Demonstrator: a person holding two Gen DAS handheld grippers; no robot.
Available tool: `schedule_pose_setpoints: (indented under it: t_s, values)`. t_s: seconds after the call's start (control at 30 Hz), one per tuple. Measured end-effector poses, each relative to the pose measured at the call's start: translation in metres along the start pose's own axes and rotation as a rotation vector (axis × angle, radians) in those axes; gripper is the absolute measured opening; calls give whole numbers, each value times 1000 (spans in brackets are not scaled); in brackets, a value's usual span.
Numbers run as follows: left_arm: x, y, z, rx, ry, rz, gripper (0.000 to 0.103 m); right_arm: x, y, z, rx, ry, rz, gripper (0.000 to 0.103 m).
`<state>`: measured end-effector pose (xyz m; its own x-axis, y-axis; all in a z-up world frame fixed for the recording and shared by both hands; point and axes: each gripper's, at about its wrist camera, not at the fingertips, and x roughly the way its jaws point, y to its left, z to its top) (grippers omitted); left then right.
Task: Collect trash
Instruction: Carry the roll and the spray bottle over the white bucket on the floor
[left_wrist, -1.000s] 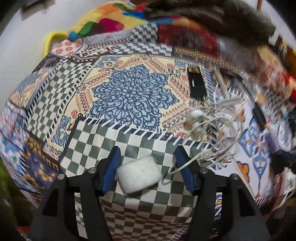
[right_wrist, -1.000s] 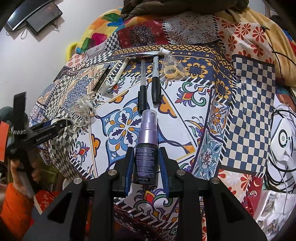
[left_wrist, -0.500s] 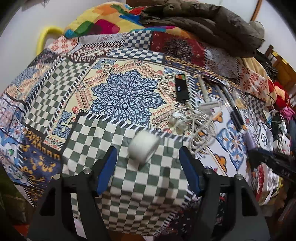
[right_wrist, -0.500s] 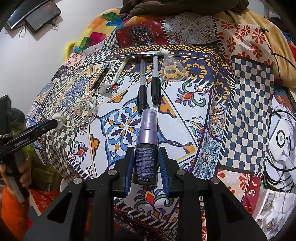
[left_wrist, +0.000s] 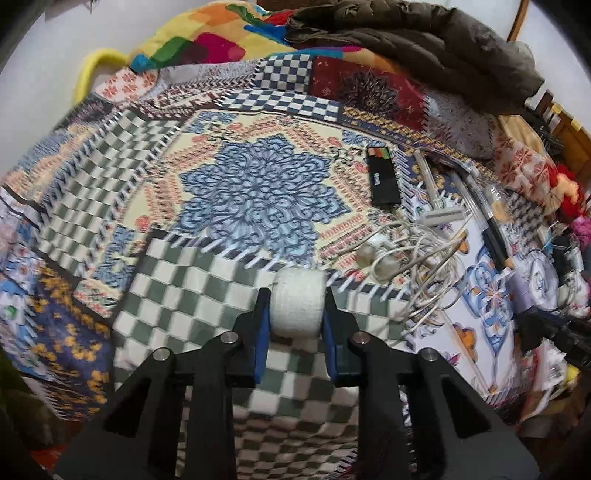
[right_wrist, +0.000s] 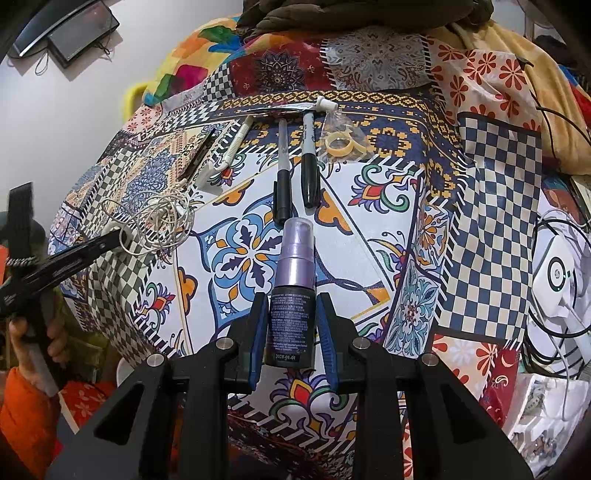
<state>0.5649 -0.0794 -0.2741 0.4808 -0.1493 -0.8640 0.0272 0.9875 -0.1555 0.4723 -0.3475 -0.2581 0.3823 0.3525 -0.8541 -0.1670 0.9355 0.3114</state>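
Both grippers have something between their fingers over the patchwork cloth (left_wrist: 258, 192).

Low centre of the left wrist view, a white roll (left_wrist: 297, 304) sits between the blue pads of the left gripper (left_wrist: 295, 314), whose jaws are closing and already touch its sides. In the right wrist view, the right gripper (right_wrist: 291, 314) stands narrowly parted, clamped on a dark spray bottle (right_wrist: 292, 295) with a purple cap pointing up-frame.

Bare patterned blanket (left_wrist: 255, 192) ahead and left; tangled white cord (left_wrist: 417, 266) close on the right.
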Motion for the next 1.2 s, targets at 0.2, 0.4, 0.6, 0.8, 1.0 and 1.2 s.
schedule_pose_setpoints:
  t_s: [0.2, 0.4, 0.6, 0.8, 1.0, 1.2]
  values:
    - [-30, -6, -4, -16, -59, -1, 24, -16, 11, -1, -35, -25, -3, 24]
    - [-86, -6, -14, -19, -112, 36, 24, -50, 35, 2, -60, -74, 19, 24]
    - [-157, 10, -32, -52, -167, 60, 24, -94, 82, -1, -137, -143, 36, 24]
    - [-228, 32, -65, -60, -226, 106, 24, -130, 142, -16, -223, -203, 68, 24]
    - [-283, 64, -113, -86, -260, 149, 24, -149, 198, -37, -296, -232, 113, 24]
    - [-319, 107, -163, -158, -270, 176, 24, -151, 258, -63, -377, -220, 167, 24]
